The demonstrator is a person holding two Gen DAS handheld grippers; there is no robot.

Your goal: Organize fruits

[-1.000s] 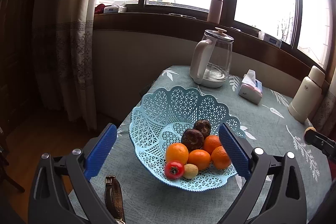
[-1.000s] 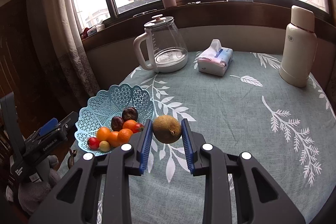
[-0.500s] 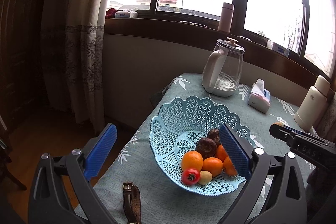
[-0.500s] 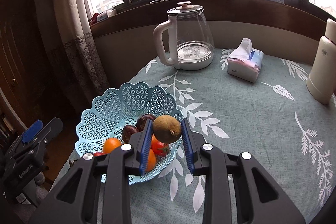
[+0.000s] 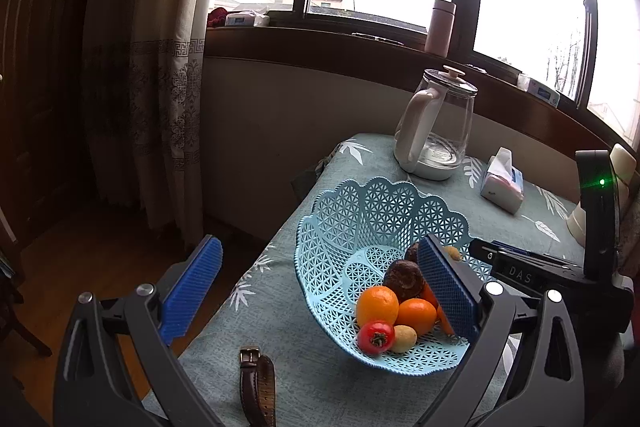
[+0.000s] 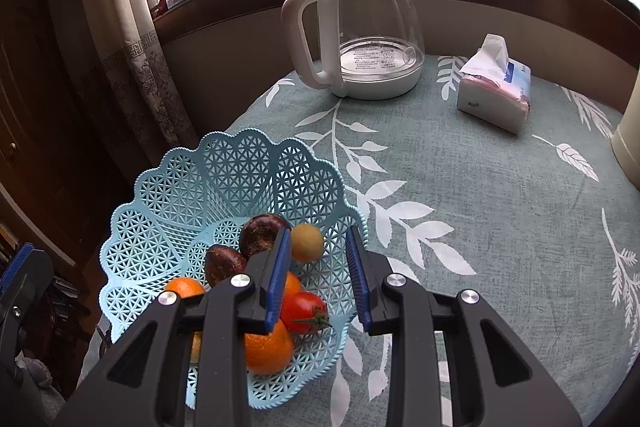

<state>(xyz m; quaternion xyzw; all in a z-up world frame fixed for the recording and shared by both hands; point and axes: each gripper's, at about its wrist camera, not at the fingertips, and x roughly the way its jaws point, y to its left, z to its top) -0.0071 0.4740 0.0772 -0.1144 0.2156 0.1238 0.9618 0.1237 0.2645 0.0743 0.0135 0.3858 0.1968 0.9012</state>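
My right gripper [image 6: 318, 267] hangs over the basket [image 6: 224, 171], jaws parted and empty, so the yellow-green fruit [image 6: 307, 242] lies inside among the oranges [image 6: 266, 347]. My left gripper [image 5: 320, 291] waits wide open, holding nothing.

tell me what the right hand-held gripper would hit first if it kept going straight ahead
Probably the yellow-brown fruit lying in the blue basket, just ahead of the open right hand-held gripper. Past it is the basket's far rim, though depth is hard to judge.
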